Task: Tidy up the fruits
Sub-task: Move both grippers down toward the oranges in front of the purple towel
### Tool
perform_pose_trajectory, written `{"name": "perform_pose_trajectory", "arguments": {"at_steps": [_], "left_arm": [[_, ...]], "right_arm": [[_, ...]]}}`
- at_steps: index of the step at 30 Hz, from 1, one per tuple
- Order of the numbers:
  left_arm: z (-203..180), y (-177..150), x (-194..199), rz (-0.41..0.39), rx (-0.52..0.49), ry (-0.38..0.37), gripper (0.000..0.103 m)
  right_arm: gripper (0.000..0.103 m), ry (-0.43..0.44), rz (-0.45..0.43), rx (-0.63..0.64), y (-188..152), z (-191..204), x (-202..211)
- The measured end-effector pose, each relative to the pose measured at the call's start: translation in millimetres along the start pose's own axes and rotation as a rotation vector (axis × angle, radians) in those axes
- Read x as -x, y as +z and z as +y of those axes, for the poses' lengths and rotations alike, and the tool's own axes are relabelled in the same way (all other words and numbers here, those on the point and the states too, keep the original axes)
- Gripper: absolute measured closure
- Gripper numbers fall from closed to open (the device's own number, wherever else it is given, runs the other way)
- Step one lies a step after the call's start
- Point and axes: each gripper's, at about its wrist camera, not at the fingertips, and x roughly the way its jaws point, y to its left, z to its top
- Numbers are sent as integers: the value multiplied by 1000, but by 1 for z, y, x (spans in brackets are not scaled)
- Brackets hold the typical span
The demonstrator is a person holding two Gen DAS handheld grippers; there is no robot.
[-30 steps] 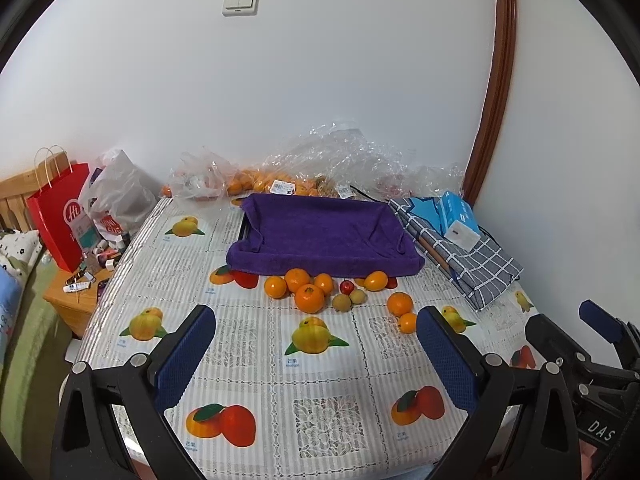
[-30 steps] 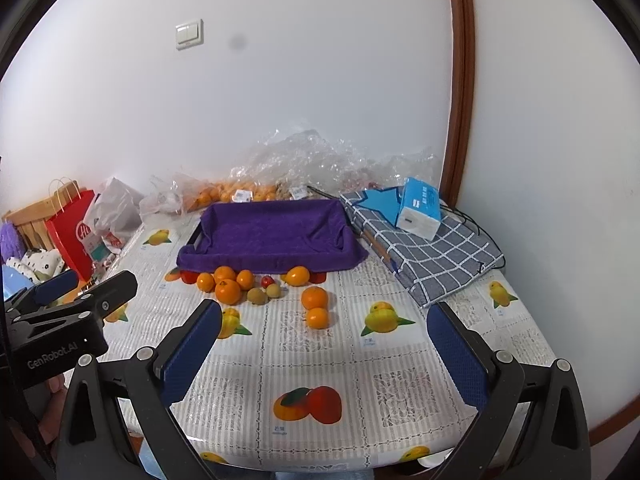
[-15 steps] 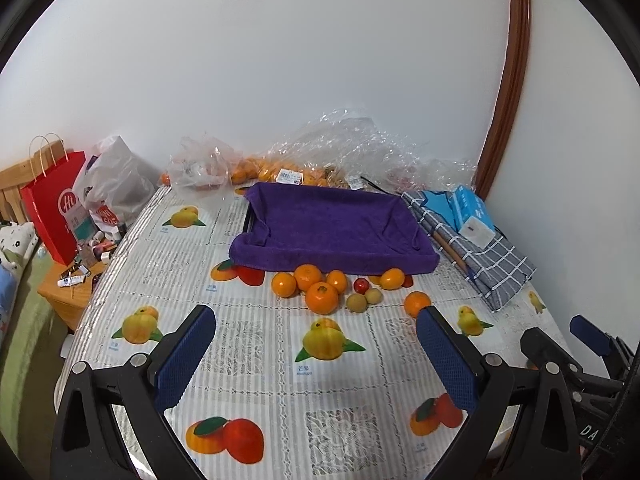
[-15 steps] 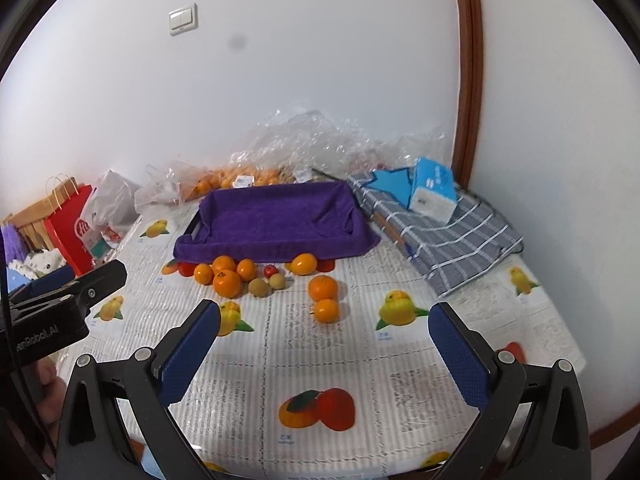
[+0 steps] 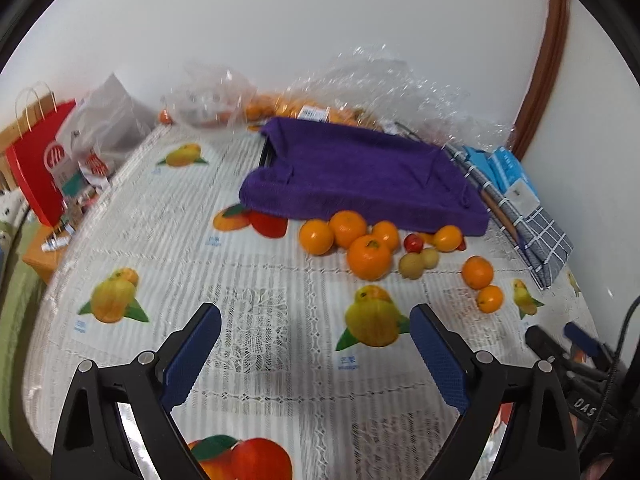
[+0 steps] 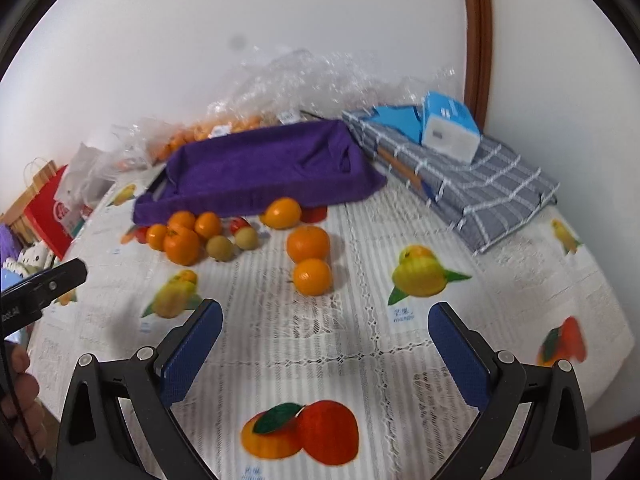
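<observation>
Loose fruit lies on the table in front of a purple cloth-lined tray [image 5: 360,168] [image 6: 264,164]. A cluster of oranges [image 5: 368,257] [image 6: 182,245], two greenish-brown fruits [image 5: 411,265] [image 6: 220,248], a small red fruit [image 5: 413,243] and a yellow-orange fruit [image 5: 447,238] [image 6: 283,212] sit near the tray's front edge. Two more oranges [image 5: 477,272] [image 6: 308,243] [image 6: 313,276] lie apart to the right. My left gripper [image 5: 316,328] is open and empty above the tablecloth. My right gripper [image 6: 326,324] is open and empty, just short of the two separate oranges.
The fruit-printed tablecloth [image 5: 248,264] covers the table. Clear plastic bags with more oranges [image 5: 304,108] lie behind the tray. A folded checked cloth with blue boxes [image 6: 452,128] sits at the right. A red paper bag [image 5: 40,168] stands off the left edge.
Both grippers have moved forward and lower toward the fruit, which now looks larger. Both stay open and empty.
</observation>
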Motion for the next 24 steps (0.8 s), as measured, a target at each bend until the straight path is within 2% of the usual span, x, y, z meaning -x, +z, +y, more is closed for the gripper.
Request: {"name": "perform_pose_trajectory", "arguments": {"at_steps": [3,6,8,12,14,17,24], "left_arm": [[7,2,-17,22,12,-12,8],[14,4,-33,32,20,-2,8],[20,5,-43,54,32,6,8],[33,4,-63,84,68,2,12],[38,3,-72,98,76,-2,12],[39,1,-73,58,63,8,12],[34,3,-80,49,19,70,12]], "right_arm": [[3,-20,68,32,1,7,-25],[3,-79,76,66,3,13,-41],[3,-86,90,81,4,16,-52],[11,-93,132,74,2,14,-71],[11,-91,120,51,1,14,-75],[11,-90,110,59,3,16,-78],[10,-76,120,61,11,15,-86]]}}
